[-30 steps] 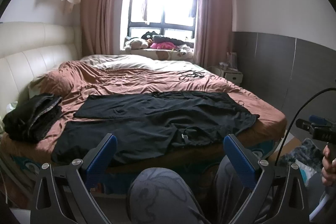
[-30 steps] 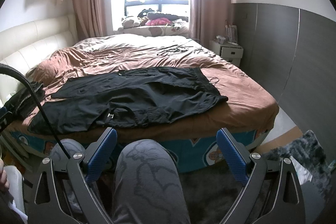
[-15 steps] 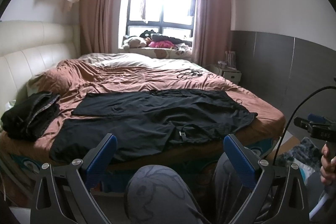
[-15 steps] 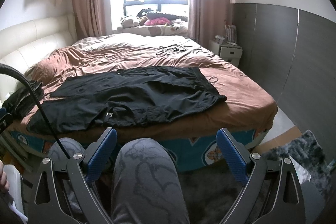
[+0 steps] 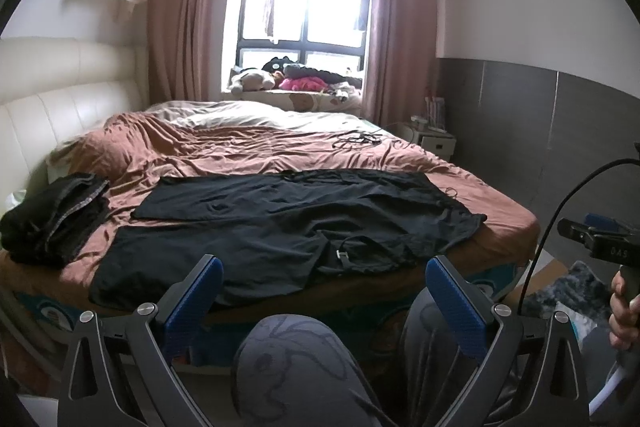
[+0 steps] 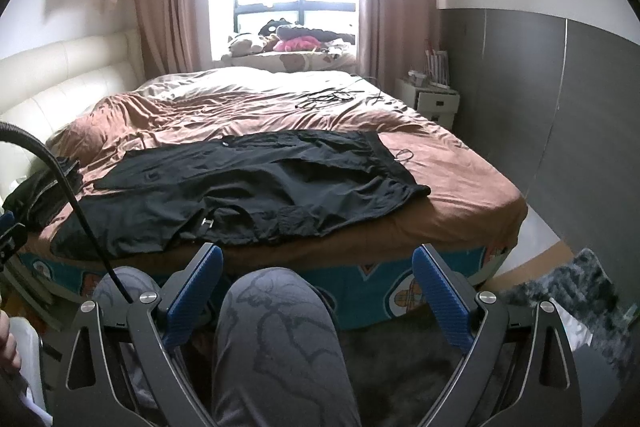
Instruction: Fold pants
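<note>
Your left claw (image 5: 324, 291) sits low in front of your knees (image 5: 296, 359), aimed level at the bed (image 5: 504, 223), with its two blue-padded fingers (image 5: 192, 303) spread wide and nothing between them. Your right claw (image 6: 318, 283) is in much the same pose: held low over your lap, pointing at the near edge of the bed, released, fingers far apart and empty. Neither claw touches the fabric; both are well short of the mattress.

In the left wrist view your right hand (image 5: 624, 311) shows at the far right edge, wrapped around the handle of the other claw's body, and a black cable (image 5: 560, 211) arcs up from it. The letters "DAS" can be read on that dark body; anything after them is cut off. In the right wrist view a cable (image 6: 76, 203) curves across the left side.

The black pants (image 5: 288, 227) lie spread flat on the brown sheet, lengthways across the near part of the bed, waistband toward the right and legs running left. A small metal buckle (image 5: 340, 255) shows on the near leg. The near hem hangs close to the mattress edge just ahead of your claws.

A heap of dark clothes (image 5: 52, 219) rests on the bed's left side, apart from the pants. A tangle of cords (image 5: 356, 139) lies farther back on the sheet.
</note>
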